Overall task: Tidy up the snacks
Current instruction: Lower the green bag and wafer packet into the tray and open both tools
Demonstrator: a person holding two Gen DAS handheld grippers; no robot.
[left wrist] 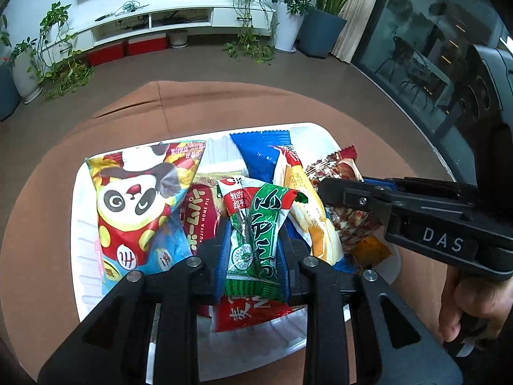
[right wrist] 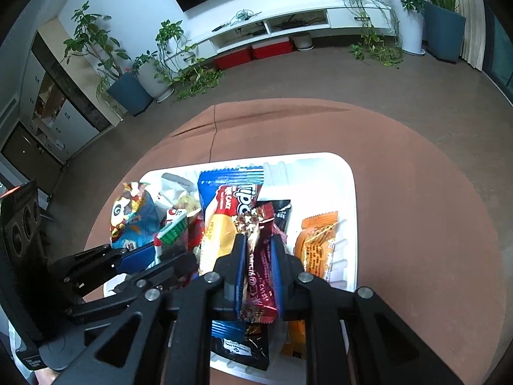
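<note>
Over a white tray (right wrist: pixel 349 192) of snacks, the left gripper (left wrist: pixel 253 240) clamps a green packet (left wrist: pixel 256 231) and the right gripper (right wrist: pixel 258 256) a maroon bar (right wrist: pixel 259 276), seemingly to sort them.

Snack wrappers: thin glossy plastic film with crimped ends, as on the green packet (left wrist: pixel 256 224), the panda packet (left wrist: pixel 138 205), the dark red packet (right wrist: pixel 259 276) and the orange packet (right wrist: pixel 317 247); highlights show on their creases. Tray (left wrist: pixel 315 134): white moulded plastic, smooth with a ribbed wall and a soft sheen. Surface (right wrist: pixel 416 192): covered with matt brown cloth, creased near its far edge. Left hand-held gripper (left wrist: pixel 253 256) and right hand-held gripper (right wrist: pixel 258 272): matt black plastic arms with bright metal pivot pins and blue pads of a rubbery look. Floor (left wrist: pixel 208 64): smooth, dull grey-brown.
</note>
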